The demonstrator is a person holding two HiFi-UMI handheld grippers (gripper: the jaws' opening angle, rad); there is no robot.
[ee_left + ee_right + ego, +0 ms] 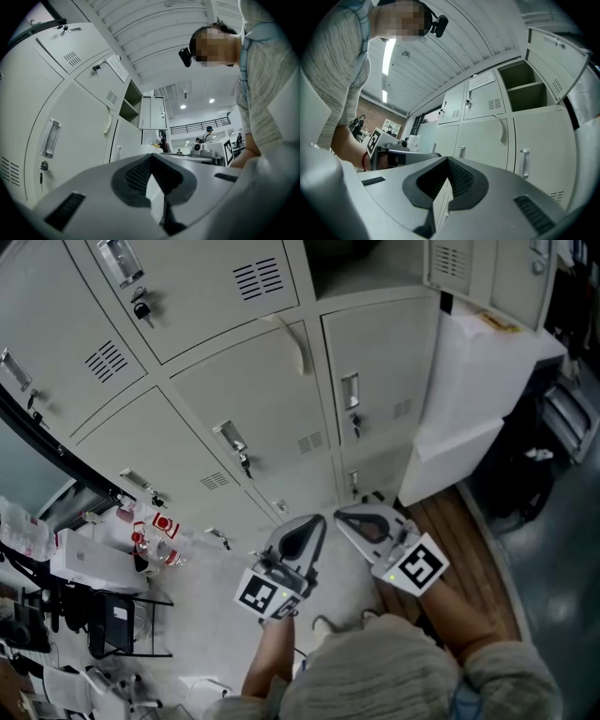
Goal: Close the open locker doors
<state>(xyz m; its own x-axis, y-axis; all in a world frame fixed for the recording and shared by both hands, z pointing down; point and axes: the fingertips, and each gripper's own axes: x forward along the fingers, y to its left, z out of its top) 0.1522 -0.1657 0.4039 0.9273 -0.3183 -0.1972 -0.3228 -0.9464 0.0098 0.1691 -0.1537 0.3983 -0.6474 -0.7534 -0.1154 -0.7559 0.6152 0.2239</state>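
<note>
The grey lockers fill the wall ahead. One upper compartment stands open, with its door swung out to the right. The right gripper view shows that open compartment and its door high on the right; in the left gripper view the open compartment lies beyond a swung-out door. My left gripper and right gripper hang side by side low before the bottom lockers, close to my body. Both are shut and hold nothing, well below the open door.
A white cabinet stands right of the lockers on a wooden floor strip. A cart with bottles and clutter sits at the lower left. A pale strap hangs from one shut door. People stand far off in the hall.
</note>
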